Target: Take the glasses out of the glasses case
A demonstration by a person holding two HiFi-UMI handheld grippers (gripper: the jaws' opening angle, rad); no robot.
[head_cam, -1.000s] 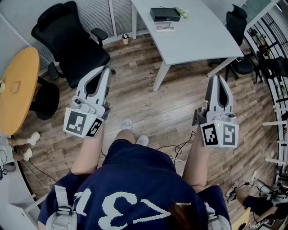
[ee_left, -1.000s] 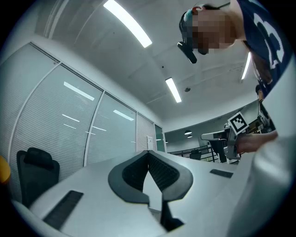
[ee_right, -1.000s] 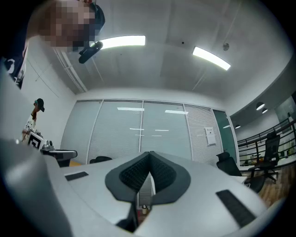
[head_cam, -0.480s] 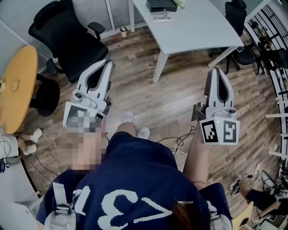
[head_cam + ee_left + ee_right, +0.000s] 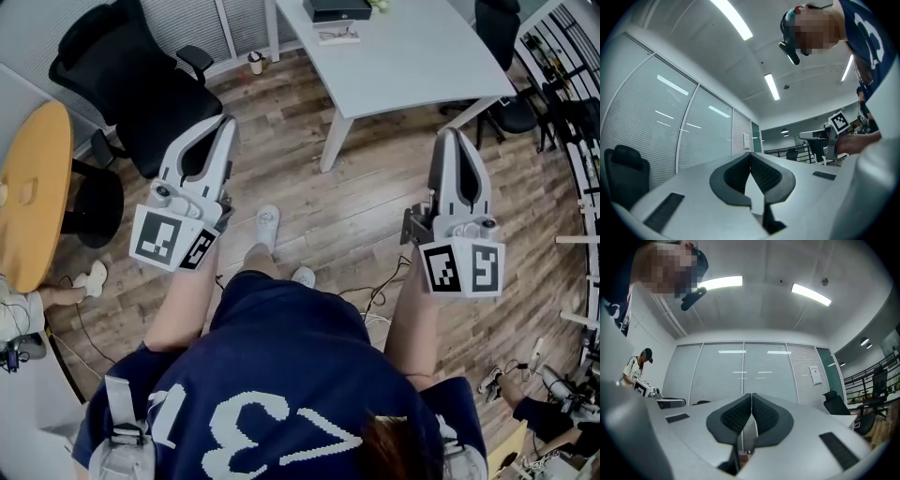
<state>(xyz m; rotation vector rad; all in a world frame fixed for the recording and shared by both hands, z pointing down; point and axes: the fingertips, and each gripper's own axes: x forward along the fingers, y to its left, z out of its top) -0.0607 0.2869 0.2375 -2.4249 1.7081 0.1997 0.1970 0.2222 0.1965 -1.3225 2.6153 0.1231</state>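
The glasses case (image 5: 336,9), as far as it could be made out, was the dark box at the far edge of the white table (image 5: 412,56), well apart from both tongs. It was too small to tell whether its lid was up. Just beside it lay a thin flat item (image 5: 336,36), which may have been glasses or paper.

The left gripper (image 5: 223,127) and the right gripper (image 5: 453,136) were held over the wooden floor (image 5: 356,216), short of the table. In each gripper view the ribbed pads met with no gap and nothing was held between them.

Several things could have gone wrong from there:
- The case looked light and the tabletop smooth, so prying it with one gripper alone would probably have pushed it away or off the far edge. The other gripper would have had to pin it.
- A hard pinch on a lens or a thin arm could have bent the glasses.
- Loose cables (image 5: 380,295) lay on the floor near the person's white shoes (image 5: 267,223) and could have caught a foot on the way to the table.

By count there were:
- one case
- one flat item
- two grippers
- one white table
- one round wooden table (image 5: 33,187)
- at least two black office chairs (image 5: 131,84)
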